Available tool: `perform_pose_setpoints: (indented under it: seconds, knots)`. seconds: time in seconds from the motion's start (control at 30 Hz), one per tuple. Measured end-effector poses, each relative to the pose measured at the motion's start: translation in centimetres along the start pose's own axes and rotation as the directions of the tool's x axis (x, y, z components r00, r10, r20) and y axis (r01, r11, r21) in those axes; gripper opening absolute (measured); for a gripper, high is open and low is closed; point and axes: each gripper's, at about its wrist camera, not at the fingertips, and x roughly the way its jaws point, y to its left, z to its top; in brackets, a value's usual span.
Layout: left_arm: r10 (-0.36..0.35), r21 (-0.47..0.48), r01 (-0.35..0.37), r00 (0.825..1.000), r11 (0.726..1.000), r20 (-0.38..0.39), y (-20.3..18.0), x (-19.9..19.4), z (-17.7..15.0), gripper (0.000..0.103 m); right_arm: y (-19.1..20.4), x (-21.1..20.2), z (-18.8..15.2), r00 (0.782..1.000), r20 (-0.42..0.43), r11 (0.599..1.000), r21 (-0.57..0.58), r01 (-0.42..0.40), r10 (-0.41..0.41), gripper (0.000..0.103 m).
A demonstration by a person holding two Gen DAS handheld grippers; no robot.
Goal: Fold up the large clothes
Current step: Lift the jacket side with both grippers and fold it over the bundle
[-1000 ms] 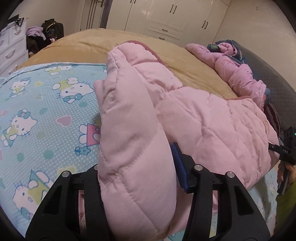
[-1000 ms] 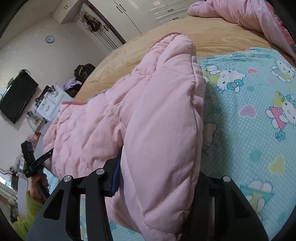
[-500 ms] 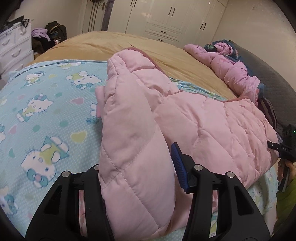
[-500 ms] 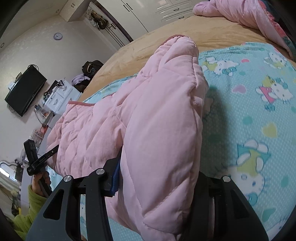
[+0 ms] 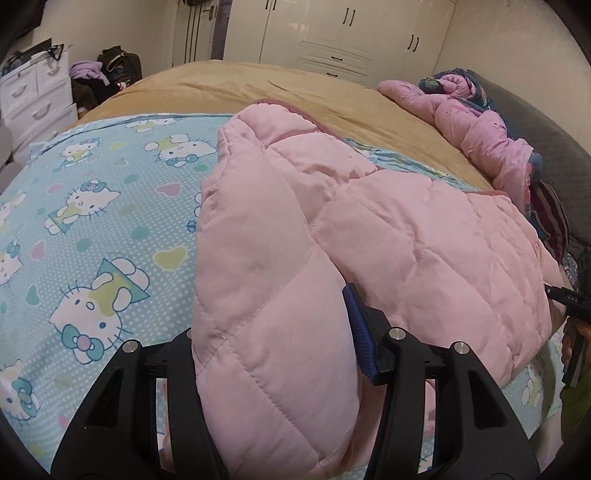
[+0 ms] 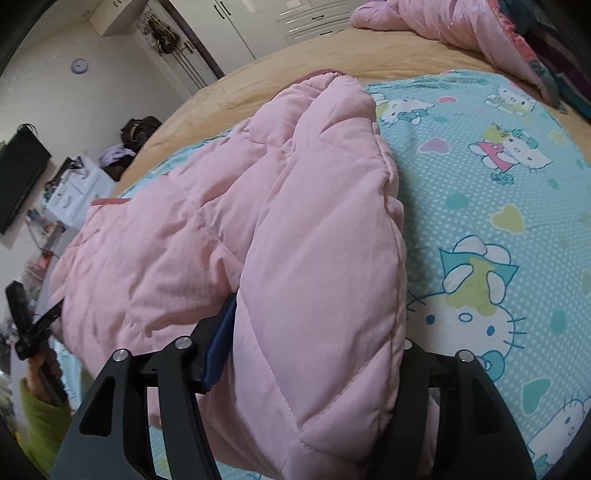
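From my left wrist view the quilted jacket (image 5: pixel 388 229) lies on the cartoon sheet (image 5: pixel 92 229), which is spread over the bed (image 5: pixel 295 96). A folded part of the jacket sits between the left gripper (image 5: pixel 273 350) fingers. A second padded garment (image 5: pixel 476 125) lies at the bed's far right. The drawer unit (image 5: pixel 33 99) stands far left beside the bed; the wardrobe (image 5: pixel 347 33) is behind

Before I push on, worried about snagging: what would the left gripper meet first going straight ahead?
The left gripper meets the puffy pink quilted jacket at once; its fold already fills the jaws.
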Motion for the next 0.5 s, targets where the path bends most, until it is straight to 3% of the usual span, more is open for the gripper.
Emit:
perform_pose_setpoints:
  seconds: [0.17, 0.37, 0.5]
  knots:
    - [0.007, 0.004, -0.007, 1.0, 1.0, -0.002, 0.0, 0.6, 0.2, 0.047, -0.1, 1.2, 0.3, 0.999, 0.002, 0.999, 0.003, 0.04, -0.04, 0.063]
    - [0.01, 0.008, -0.01, 1.0, 1.0, -0.019, 0.1, 1.5, 0.4, 0.051, -0.5, 2.2, 0.2, 0.996, 0.012, 0.996, 0.039, 0.084, -0.085, 0.075]
    - [0.01, 0.009, -0.009, 1.0, 1.0, -0.023, 0.1, 1.5, 0.4, 0.052, -0.6, 1.9, 0.0, 0.991, 0.018, 0.988, 0.084, 0.13, -0.132, 0.092]
